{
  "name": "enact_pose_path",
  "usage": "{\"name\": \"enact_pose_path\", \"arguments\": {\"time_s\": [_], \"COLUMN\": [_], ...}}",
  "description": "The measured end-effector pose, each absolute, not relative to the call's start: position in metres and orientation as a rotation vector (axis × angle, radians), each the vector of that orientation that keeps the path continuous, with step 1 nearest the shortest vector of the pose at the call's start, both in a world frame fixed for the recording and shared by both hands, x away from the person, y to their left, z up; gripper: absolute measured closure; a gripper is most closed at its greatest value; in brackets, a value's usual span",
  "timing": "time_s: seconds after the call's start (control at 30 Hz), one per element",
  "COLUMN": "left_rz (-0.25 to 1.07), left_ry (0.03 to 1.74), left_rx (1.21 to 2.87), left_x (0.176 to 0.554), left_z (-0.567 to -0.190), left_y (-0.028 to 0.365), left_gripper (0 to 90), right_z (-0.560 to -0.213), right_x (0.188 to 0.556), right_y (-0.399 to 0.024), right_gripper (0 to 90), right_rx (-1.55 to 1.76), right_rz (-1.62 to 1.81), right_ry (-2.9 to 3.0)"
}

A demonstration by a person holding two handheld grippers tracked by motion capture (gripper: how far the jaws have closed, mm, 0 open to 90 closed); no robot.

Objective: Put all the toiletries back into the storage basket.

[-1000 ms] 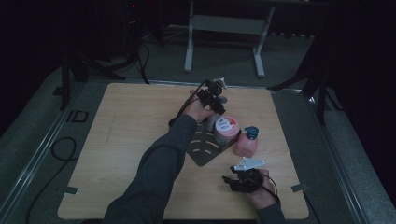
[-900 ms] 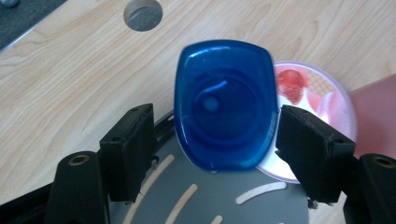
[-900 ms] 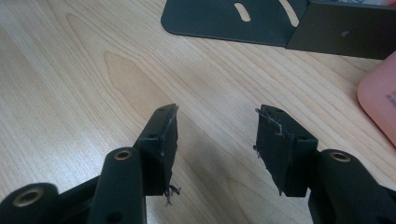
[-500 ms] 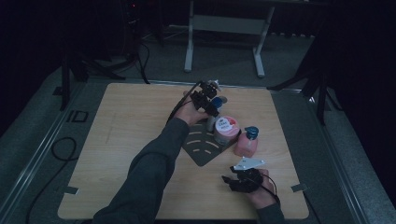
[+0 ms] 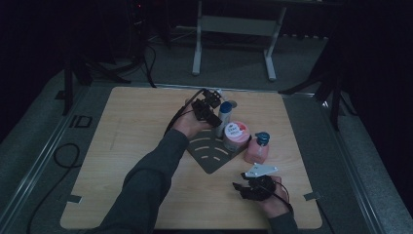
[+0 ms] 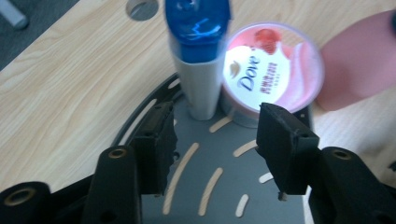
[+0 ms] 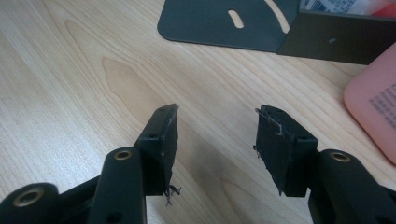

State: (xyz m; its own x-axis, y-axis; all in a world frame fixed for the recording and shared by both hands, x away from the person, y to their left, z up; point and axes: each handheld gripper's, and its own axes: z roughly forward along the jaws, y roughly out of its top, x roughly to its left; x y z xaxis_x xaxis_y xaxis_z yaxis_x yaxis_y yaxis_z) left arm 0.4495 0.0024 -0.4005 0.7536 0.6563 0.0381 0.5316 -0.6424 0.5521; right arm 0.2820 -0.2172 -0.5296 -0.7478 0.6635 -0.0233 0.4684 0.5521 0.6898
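Your left hand-held gripper (image 5: 210, 108) sits toward 12 o'clock on the wooden counter (image 5: 122, 161), its jaws spread apart with nothing between them; in the left gripper view (image 6: 215, 140) they hang over a dark grey slotted plate (image 6: 205, 186) just short of a white tube with a blue cap (image 6: 198, 51), which stands upright on that plate. Touching the tube at its 3 o'clock side in that view is a round Dove tub with a pink-and-white lid (image 6: 271, 70), and a blurred pink shape crowds the frame edge beyond it. From the high view, the tube (image 5: 223, 117), the tub (image 5: 235, 135) and a pink pump bottle with a blue top (image 5: 256, 148) run in a line from centre toward 4 o'clock, the plate (image 5: 210, 153) lying just beside them toward 7 o'clock. Your right hand-held gripper (image 5: 243, 187) rests near 5 o'clock on the counter, well apart from the left; in the right gripper view (image 7: 217, 135) its jaws are parted and empty over bare wood, with the plate's corner (image 7: 219, 23) at 12 o'clock and the pink bottle's side (image 7: 373, 107) at 3 o'clock.
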Motion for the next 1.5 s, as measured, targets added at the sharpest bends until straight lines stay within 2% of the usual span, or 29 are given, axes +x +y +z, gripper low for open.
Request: {"name": "enact_pose_path", "arguments": {"time_s": [0.13, 0.4, 0.6, 0.9, 1.23, 1.5], "left_rz": [0.313, 0.33, 0.332, 0.318, 0.298, 0.308], "left_ry": [0.865, 0.816, 0.79, 0.807, 0.82, 0.825], "left_rx": [2.433, 2.46, 2.44, 2.404, 2.41, 2.384], "left_x": [0.439, 0.425, 0.412, 0.402, 0.401, 0.4], "left_z": [-0.409, -0.409, -0.41, -0.419, -0.431, -0.432], "left_y": [0.007, 0.009, 0.014, 0.027, 0.032, 0.034], "left_gripper": [48.5, 48.6, 50.5, 51.0, 50.9, 51.6], "right_z": [-0.524, -0.511, -0.499, -0.483, -0.471, -0.48], "right_x": [0.281, 0.284, 0.289, 0.303, 0.331, 0.365], "right_y": [-0.219, -0.233, -0.251, -0.276, -0.295, -0.306], "right_gripper": [49.0, 57.7, 72.9, 89.4, 89.9, 90.0], "right_rx": [0.939, 0.979, 1.007, 1.057, 1.096, 1.158], "right_rz": [0.989, 0.963, 0.94, 0.915, 0.885, 0.896], "right_ry": [2.489, 2.42, 2.358, 2.269, 2.187, 2.177]}}
